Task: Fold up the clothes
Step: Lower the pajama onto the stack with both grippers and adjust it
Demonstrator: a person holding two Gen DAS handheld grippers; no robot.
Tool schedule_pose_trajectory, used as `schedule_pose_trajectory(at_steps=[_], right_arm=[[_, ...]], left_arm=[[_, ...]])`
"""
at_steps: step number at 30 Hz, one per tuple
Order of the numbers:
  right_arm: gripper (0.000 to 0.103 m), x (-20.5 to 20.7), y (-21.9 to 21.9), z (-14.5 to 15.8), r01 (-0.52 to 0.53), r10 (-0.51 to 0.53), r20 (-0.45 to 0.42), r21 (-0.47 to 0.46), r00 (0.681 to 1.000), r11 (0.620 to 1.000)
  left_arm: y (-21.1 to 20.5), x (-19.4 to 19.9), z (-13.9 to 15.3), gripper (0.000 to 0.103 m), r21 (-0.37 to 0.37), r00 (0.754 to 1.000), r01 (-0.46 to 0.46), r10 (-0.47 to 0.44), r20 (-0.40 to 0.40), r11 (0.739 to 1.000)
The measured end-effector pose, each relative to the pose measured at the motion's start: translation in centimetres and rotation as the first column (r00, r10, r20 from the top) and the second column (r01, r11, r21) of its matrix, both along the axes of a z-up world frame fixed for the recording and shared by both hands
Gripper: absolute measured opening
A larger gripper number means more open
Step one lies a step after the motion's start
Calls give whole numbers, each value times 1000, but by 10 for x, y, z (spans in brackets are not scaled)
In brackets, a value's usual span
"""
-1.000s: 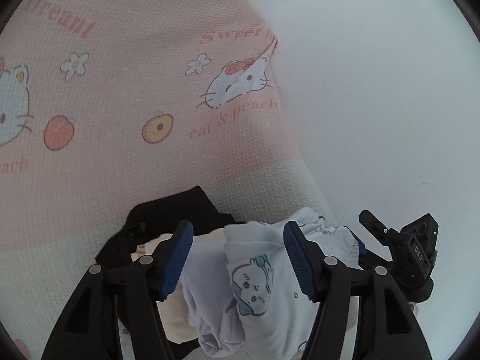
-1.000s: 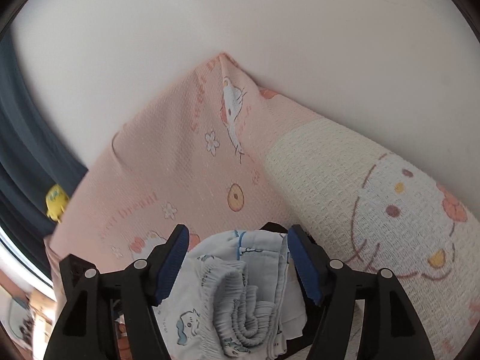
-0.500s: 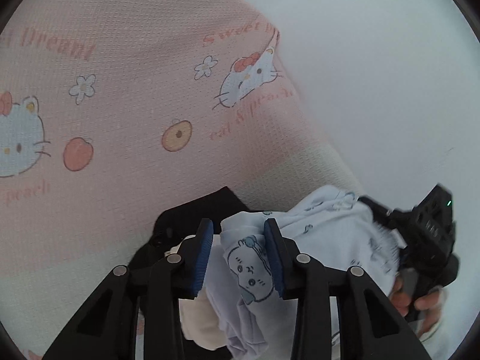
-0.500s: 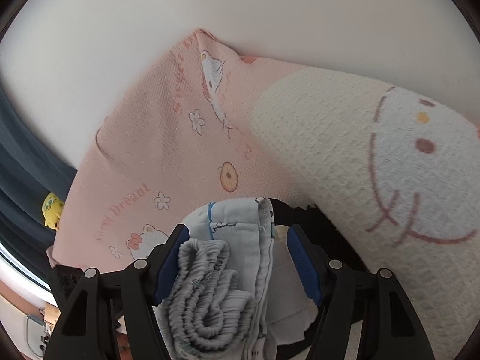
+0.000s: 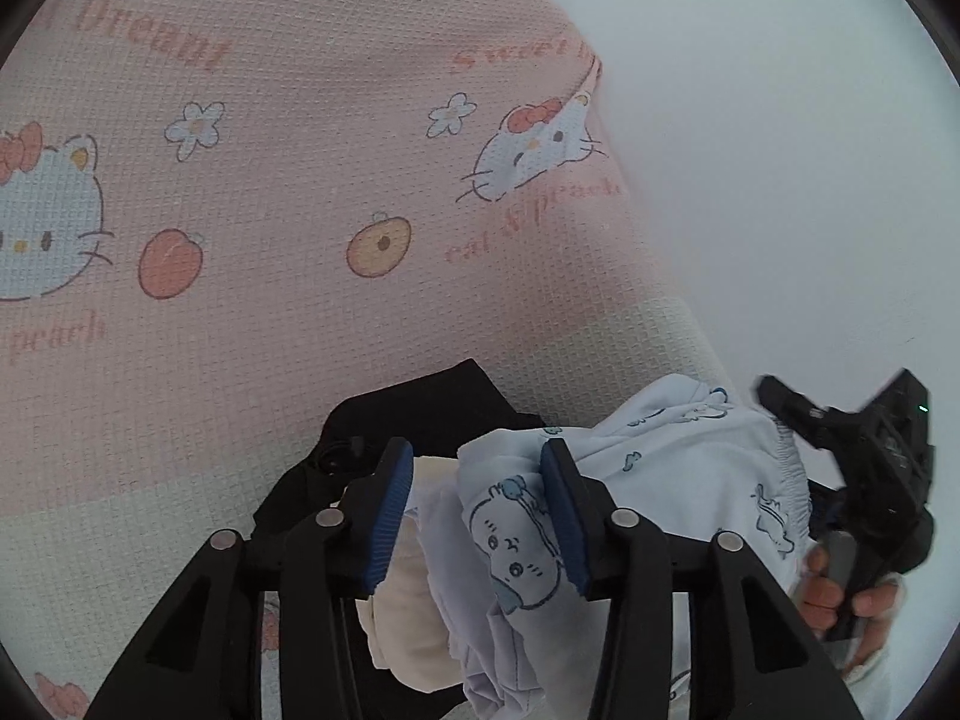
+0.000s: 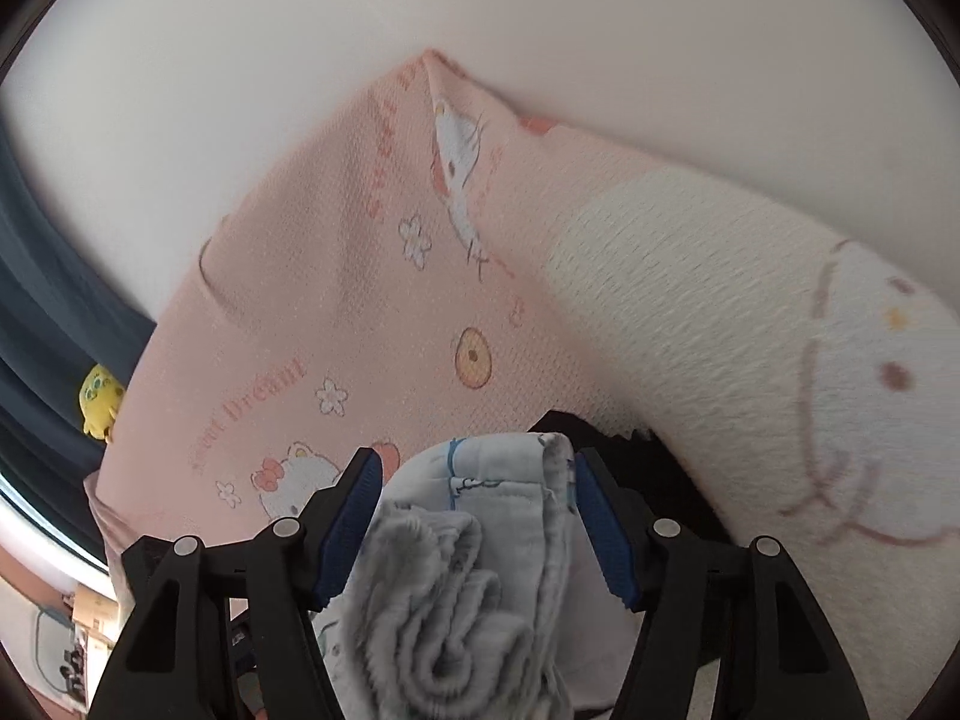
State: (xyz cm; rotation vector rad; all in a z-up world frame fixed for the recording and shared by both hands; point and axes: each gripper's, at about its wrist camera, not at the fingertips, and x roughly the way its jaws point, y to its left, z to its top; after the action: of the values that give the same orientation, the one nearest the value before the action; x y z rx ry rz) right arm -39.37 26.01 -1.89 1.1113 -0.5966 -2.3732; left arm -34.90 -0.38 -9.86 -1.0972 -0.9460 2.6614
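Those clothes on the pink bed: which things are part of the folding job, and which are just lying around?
Part of the job:
- light blue printed garment
- cream garment
- black garment
- left gripper, jaws opening around the blue cloth
- right gripper

Just lying about:
- pink cartoon-cat blanket
- yellow plush toy

The right gripper (image 6: 477, 516) has its blue pads (image 6: 345, 531) set wide, with a bunched light blue garment (image 6: 480, 546) between them. Black clothing (image 6: 654, 468) lies under it. Behind is a pink blanket (image 6: 336, 276) with cats and flowers, a cream pillow (image 6: 708, 324), and a yellow toy (image 6: 99, 399) far left.
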Motion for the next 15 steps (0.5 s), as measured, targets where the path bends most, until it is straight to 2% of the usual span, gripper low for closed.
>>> schedule_pose_trajectory(at_steps=[2, 4, 5, 7, 11, 15], right_arm=[[65, 15, 16, 10, 26, -26, -18, -16, 1000, 1000], [68, 31, 32, 17, 48, -49, -31, -35, 998, 998], [69, 39, 39, 18, 62, -64, -36, -40, 997, 997], [70, 54, 50, 19, 91, -93, -42, -50, 995, 995], [71, 80, 60, 10, 98, -102, -36, -107, 994, 989], [76, 113, 65, -12, 100, -118, -71, -216, 991, 971]], left_arm=[[-2, 4, 5, 48, 18, 1000, -26, 26, 0, 1000], [-7, 12, 12, 66, 90, 999, -33, 36, -36, 995], [-9, 15, 16, 68, 119, 998, -30, 37, -55, 992], [-11, 22, 26, 70, 142, 995, -29, 42, -87, 989], [-9, 37, 42, 70, 103, 995, -28, 38, -89, 994], [4, 60, 46, 70, 69, 996, 13, -7, -88, 998]])
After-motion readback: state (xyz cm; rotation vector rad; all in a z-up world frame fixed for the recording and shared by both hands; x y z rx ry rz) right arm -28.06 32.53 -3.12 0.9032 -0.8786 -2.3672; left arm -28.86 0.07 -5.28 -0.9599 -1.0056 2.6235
